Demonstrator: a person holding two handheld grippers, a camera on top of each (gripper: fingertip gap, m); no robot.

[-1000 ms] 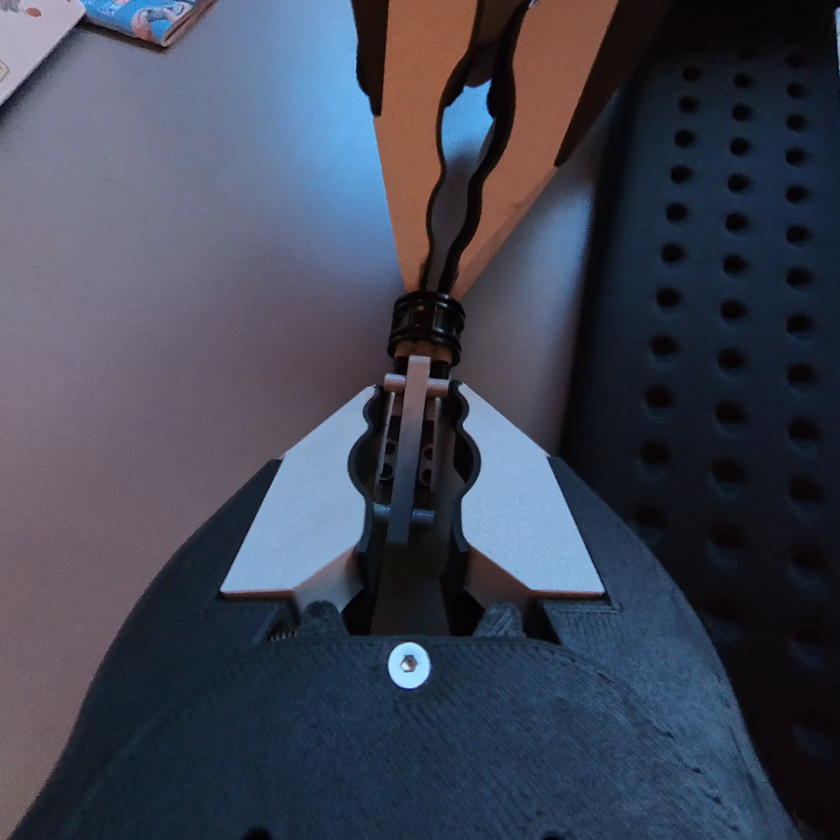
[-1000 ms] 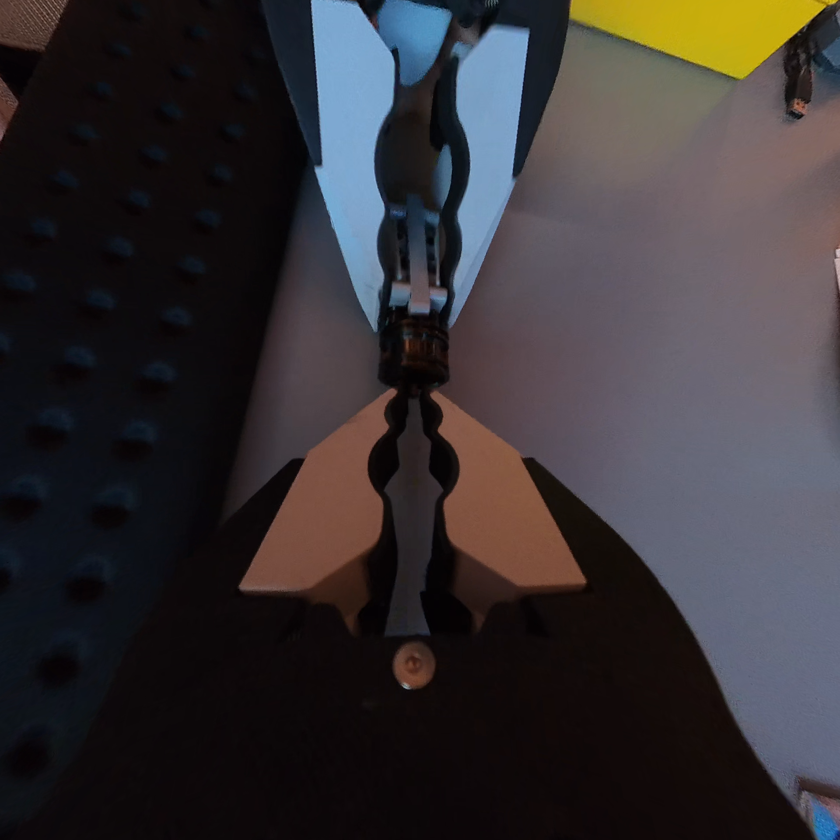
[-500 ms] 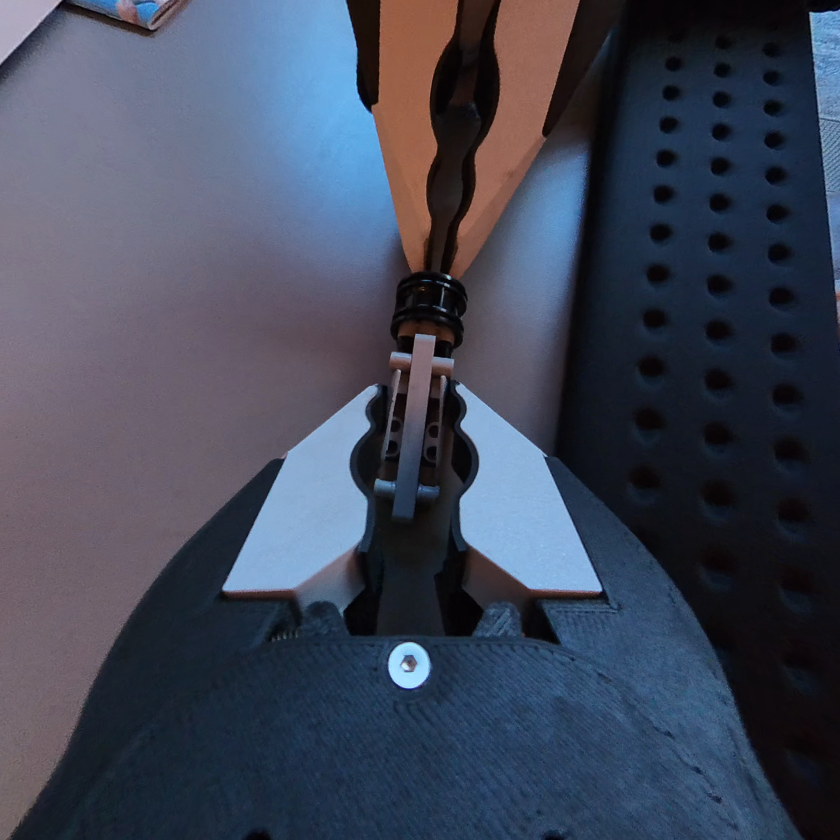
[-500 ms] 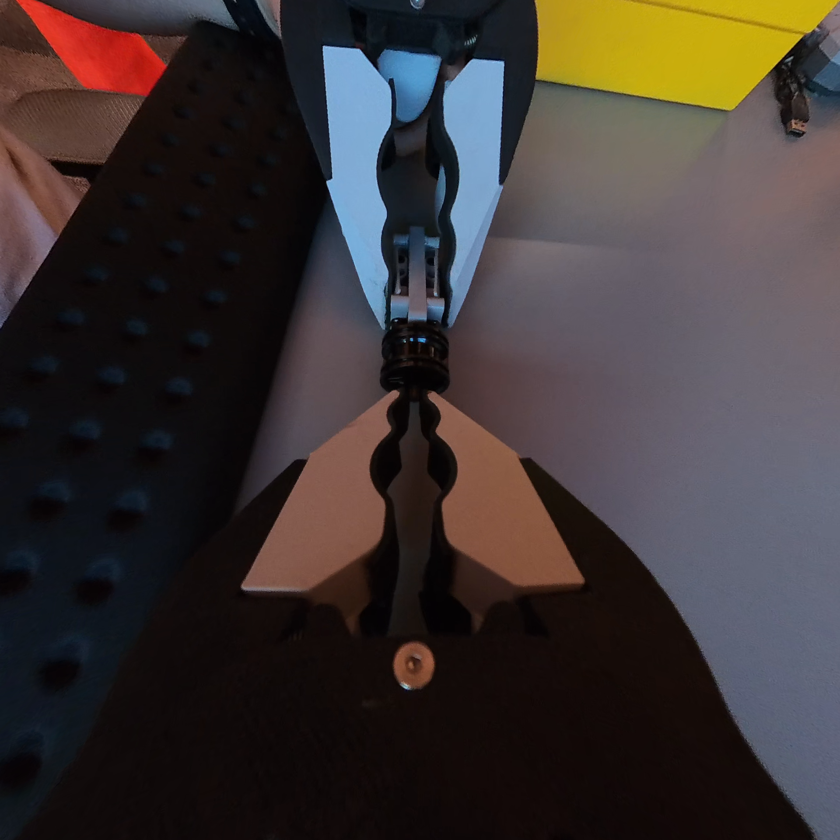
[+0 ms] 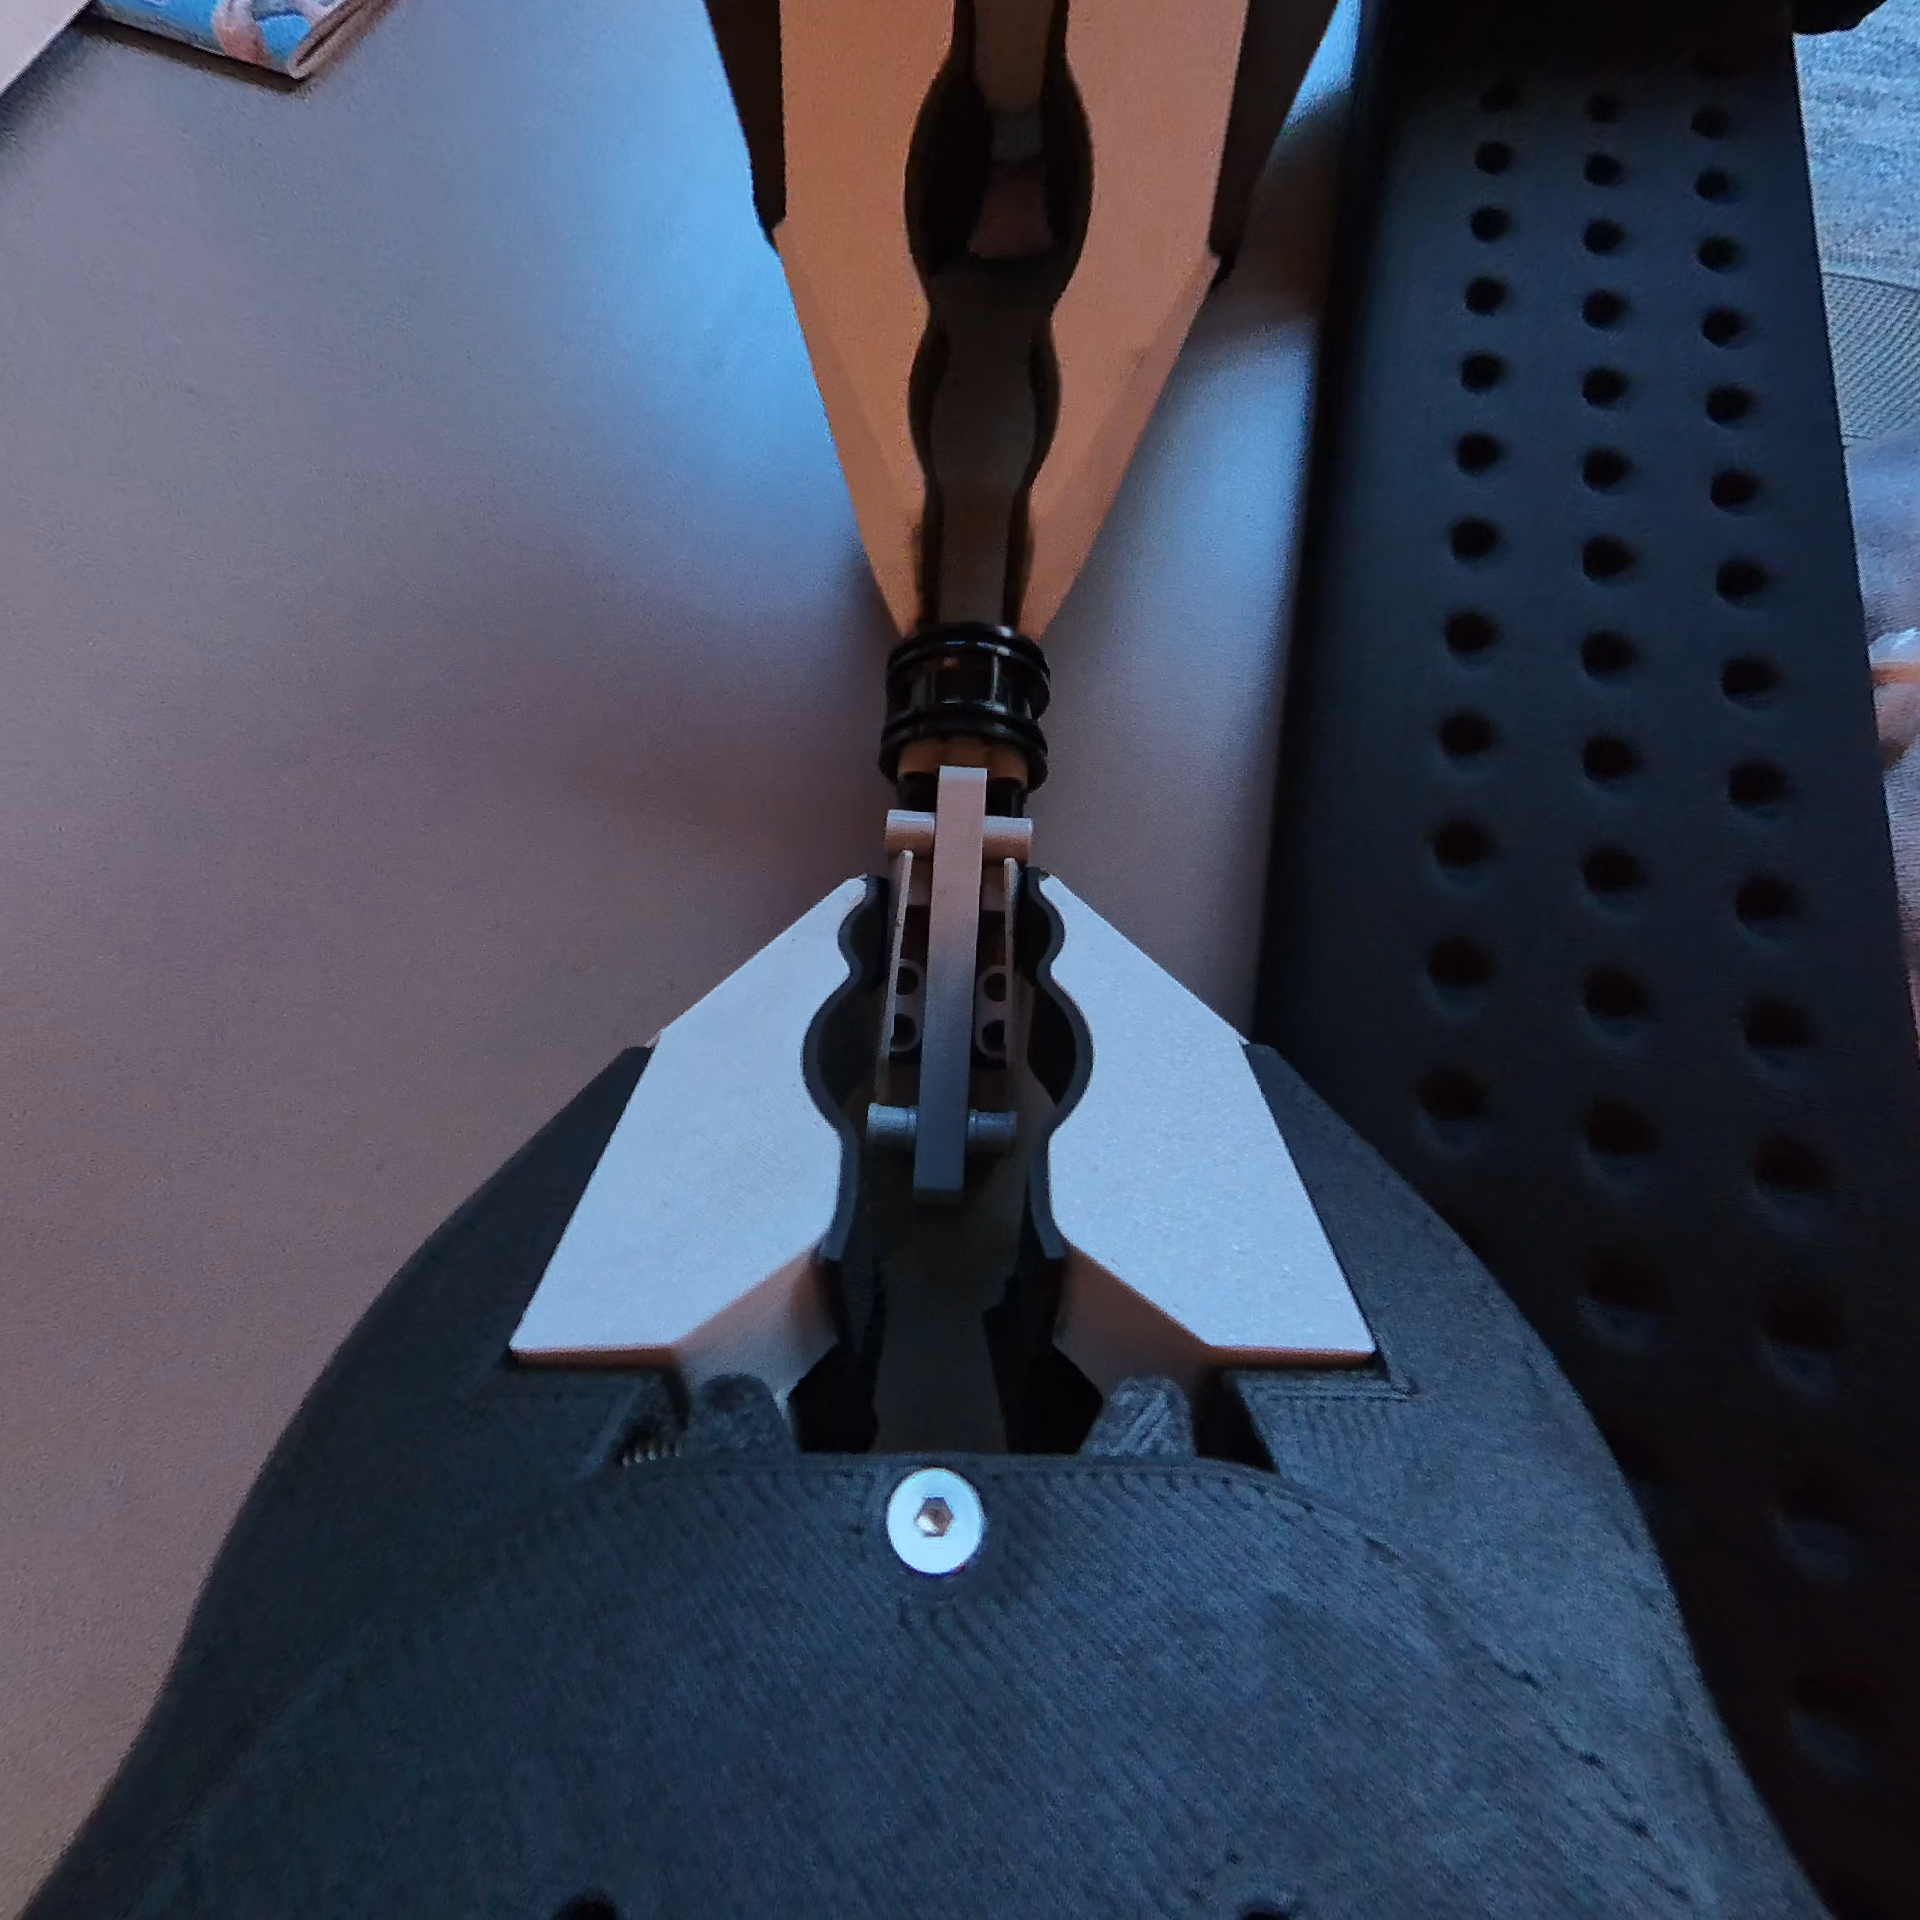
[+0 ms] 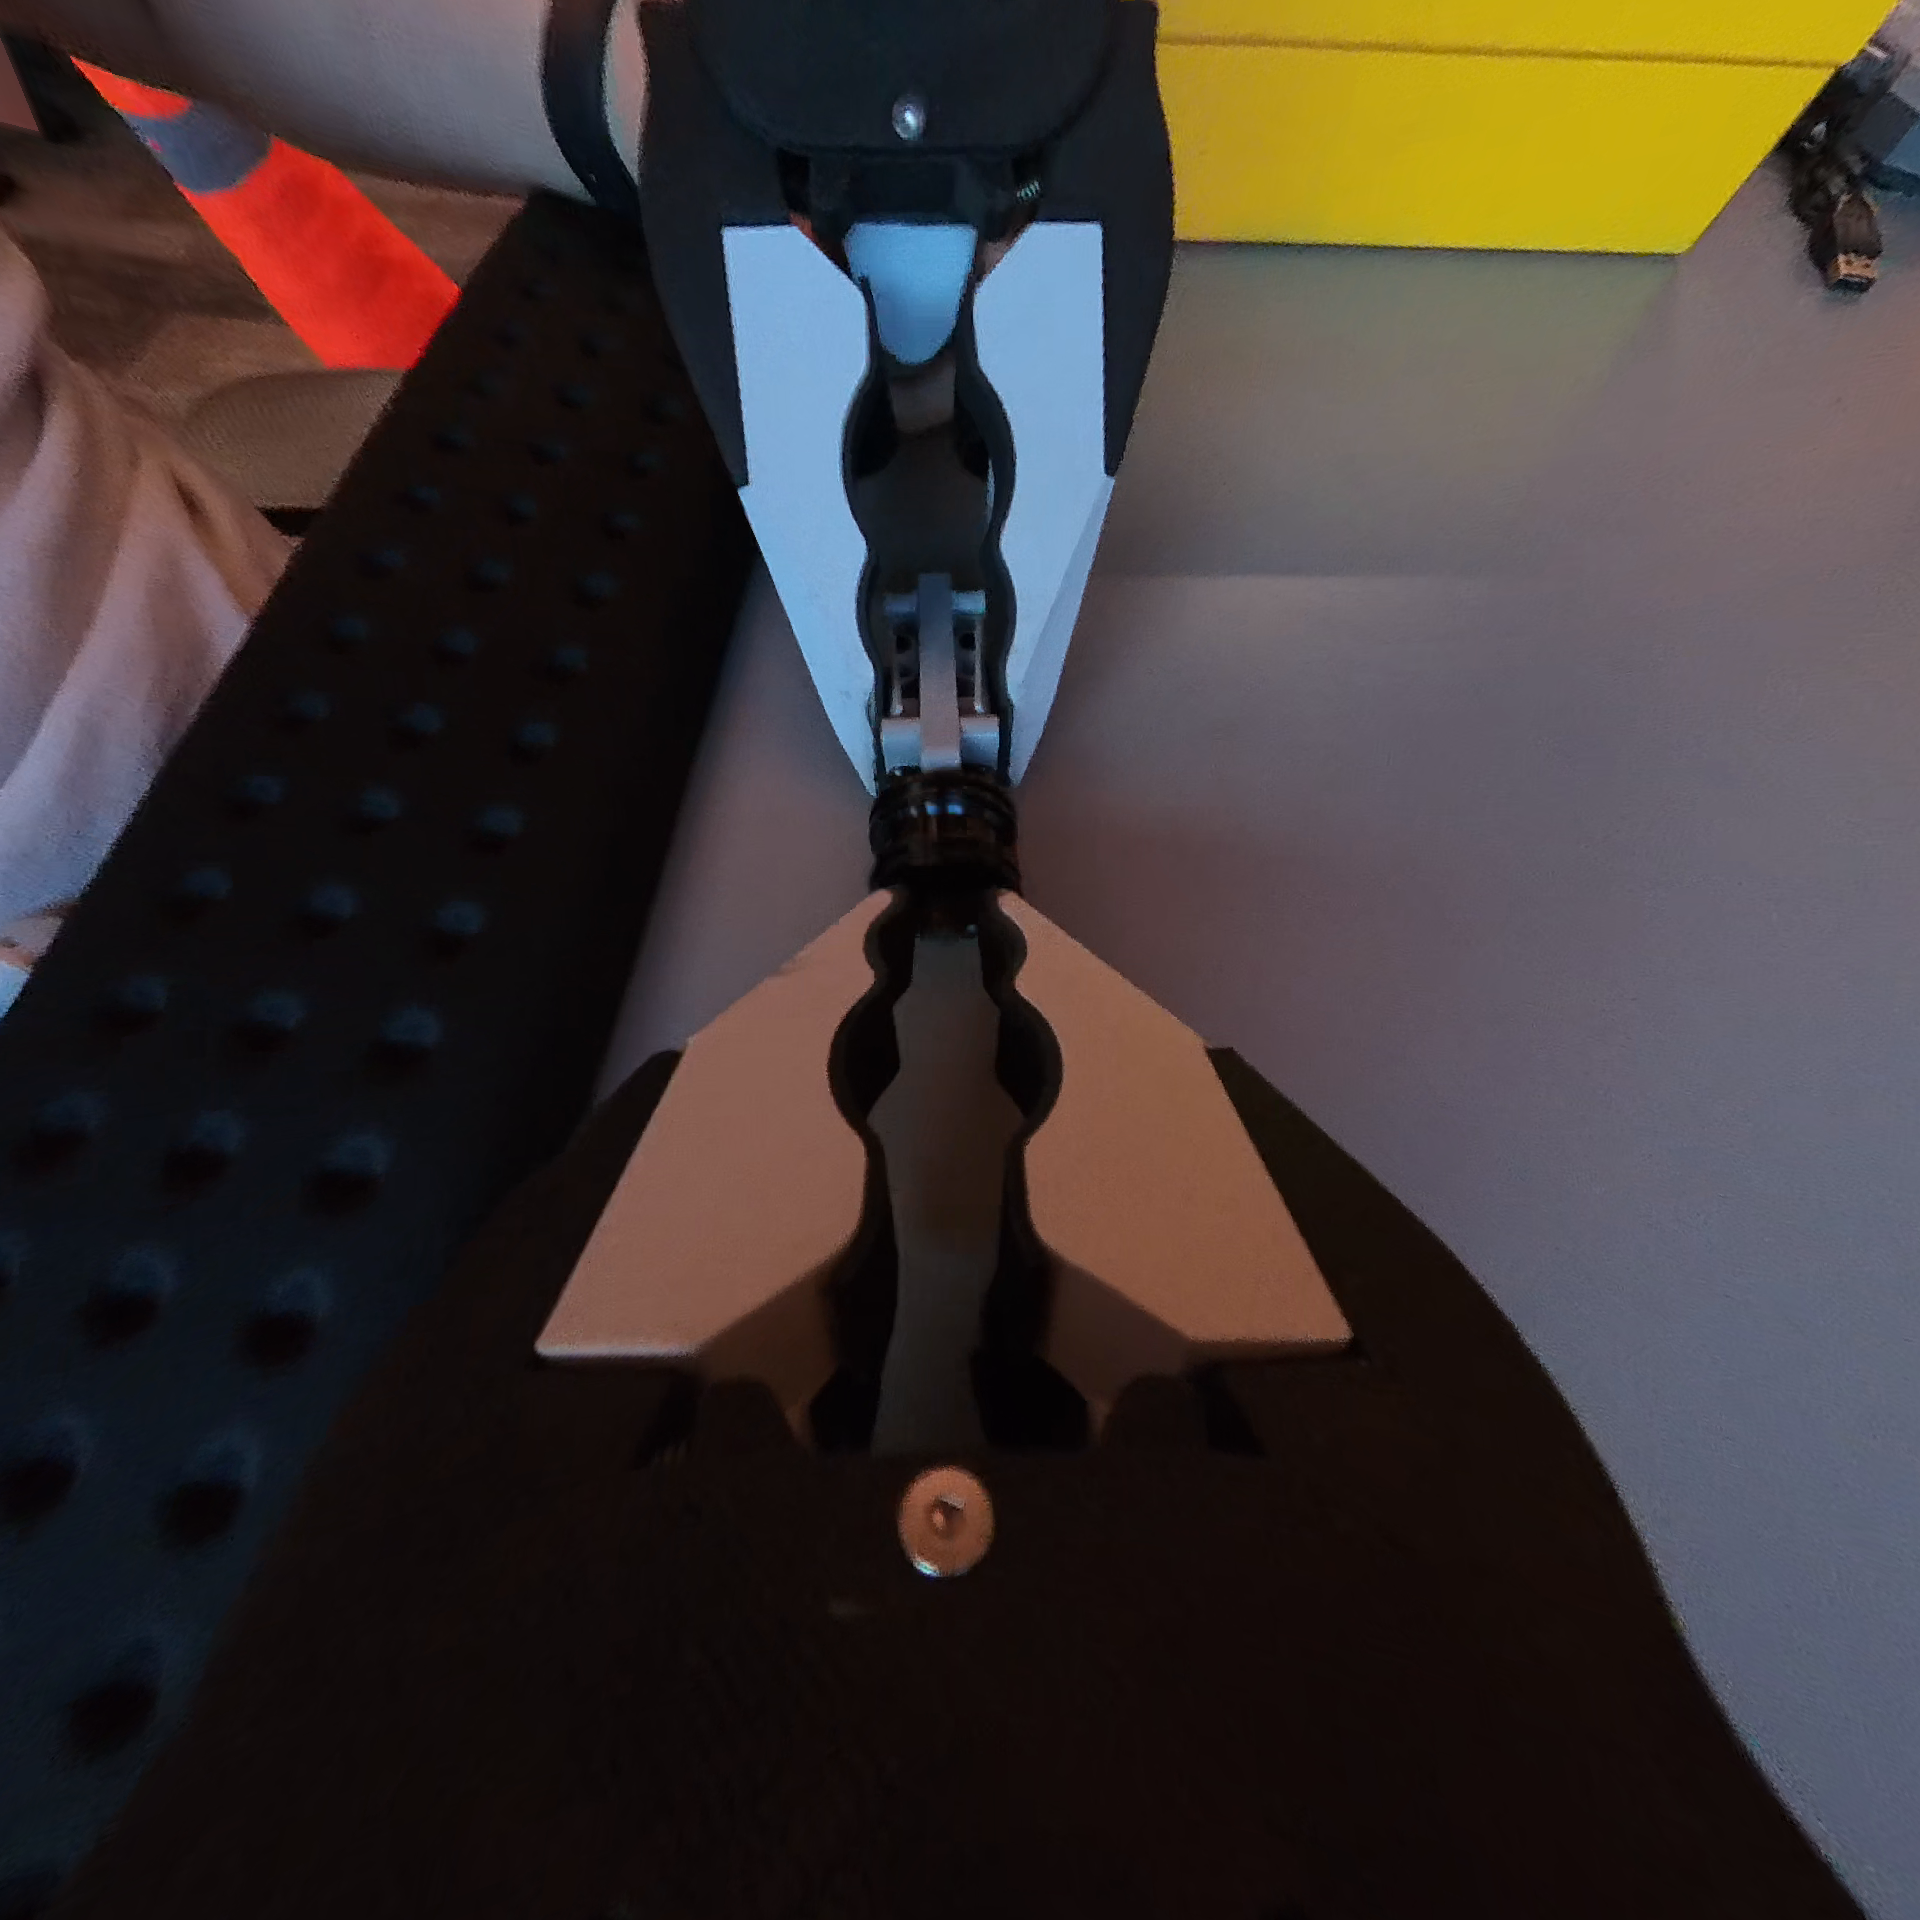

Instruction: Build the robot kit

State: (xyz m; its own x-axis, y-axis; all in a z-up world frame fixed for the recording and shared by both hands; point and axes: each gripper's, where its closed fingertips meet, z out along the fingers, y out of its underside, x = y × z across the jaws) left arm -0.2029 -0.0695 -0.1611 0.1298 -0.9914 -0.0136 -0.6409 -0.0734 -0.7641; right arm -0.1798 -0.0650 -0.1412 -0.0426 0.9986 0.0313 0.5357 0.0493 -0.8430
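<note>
I see the two tongs tip to tip at frame centre in both views, sharing one small part.

Left tongs (image 5: 951, 894): pinching a grey brick-built assembly (image 5: 948, 997) between the wavy pads. It sits centre frame, sticking out past the tips.

Right tongs (image 6: 943, 920): tips closed on the black ribbed wheel (image 6: 943, 842), which sits at the far end of the assembly. In the left wrist view the same wheel (image 5: 964, 696) is just above centre, touching the tips of the right tongs, which come in from the top edge.

Assembly look: thin curved grey plate on edge down the middle, short cross pins at both ends, holed beams on either side. Wheel is glossy black with grooves around it.

Surroundings: grey bench (image 5: 416, 727) below. Black perforated mat (image 5: 1600, 727) runs down the right side of the left wrist view and the left side of the right wrist view (image 6: 312, 831). Yellow box (image 6: 1455, 125) upper right in the right wrist view, a cable plug (image 6: 1844, 239) at the far upper right. Printed booklet (image 5: 239, 26) upper left in the left wrist view; no legible writing.
</note>
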